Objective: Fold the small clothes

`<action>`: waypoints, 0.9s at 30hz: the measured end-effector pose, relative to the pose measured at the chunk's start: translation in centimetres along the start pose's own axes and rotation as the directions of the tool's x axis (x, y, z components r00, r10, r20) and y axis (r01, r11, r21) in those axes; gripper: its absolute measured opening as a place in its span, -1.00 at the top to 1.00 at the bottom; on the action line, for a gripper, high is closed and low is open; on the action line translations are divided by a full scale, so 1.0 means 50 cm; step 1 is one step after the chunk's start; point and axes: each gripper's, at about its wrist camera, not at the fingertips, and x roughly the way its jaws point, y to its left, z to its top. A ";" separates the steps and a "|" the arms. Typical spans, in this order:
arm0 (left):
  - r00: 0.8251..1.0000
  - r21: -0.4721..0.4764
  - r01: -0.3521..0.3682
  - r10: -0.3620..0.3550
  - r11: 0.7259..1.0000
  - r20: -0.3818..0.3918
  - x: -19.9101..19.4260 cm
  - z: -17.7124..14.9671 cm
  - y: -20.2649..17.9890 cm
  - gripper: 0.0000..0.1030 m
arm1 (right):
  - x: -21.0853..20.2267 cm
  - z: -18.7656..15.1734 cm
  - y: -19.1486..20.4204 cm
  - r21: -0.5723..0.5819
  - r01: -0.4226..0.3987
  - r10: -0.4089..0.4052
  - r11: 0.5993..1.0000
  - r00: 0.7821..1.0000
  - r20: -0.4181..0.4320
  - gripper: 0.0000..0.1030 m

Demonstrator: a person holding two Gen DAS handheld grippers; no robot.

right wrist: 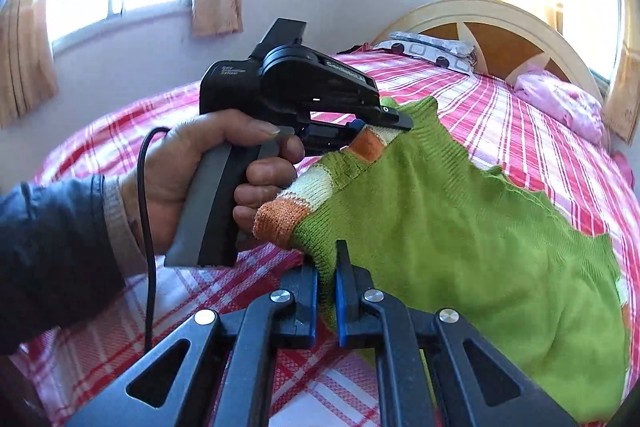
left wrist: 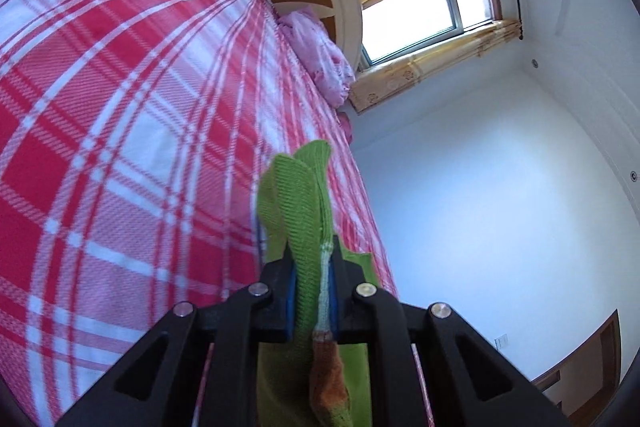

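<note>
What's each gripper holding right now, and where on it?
Both grip the green knitted garment: left gripper at the orange-and-white trimmed edge, right gripper on the green edge beside the orange-tipped strap.

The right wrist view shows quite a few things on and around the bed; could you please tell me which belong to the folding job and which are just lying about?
Part of the job:
- green knitted garment, held up over the bed
- left tool, shut on it
- right tool, shut on it

Just lying about:
- pink bundle by the headboard
- patterned pillow
- checked bedsheet

A bed (right wrist: 500, 115) is covered by a red-and-white checked sheet (left wrist: 120, 107); a pink bundle (right wrist: 560, 103) is seen beside its headboard (right wrist: 496, 27), under curtained windows (left wrist: 420, 11).
</note>
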 end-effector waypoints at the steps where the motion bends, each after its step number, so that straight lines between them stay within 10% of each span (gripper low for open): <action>1: 1.000 0.001 0.009 -0.009 1.000 0.002 0.004 0.000 -0.010 0.76 | -0.009 -0.001 -0.010 0.018 -0.005 0.005 1.000 1.000 0.013 0.88; 27: 0.995 0.122 0.051 -0.040 0.991 -0.089 0.191 -0.034 -0.242 0.76 | -0.183 -0.057 -0.271 0.349 -0.092 0.040 0.933 0.987 0.155 0.89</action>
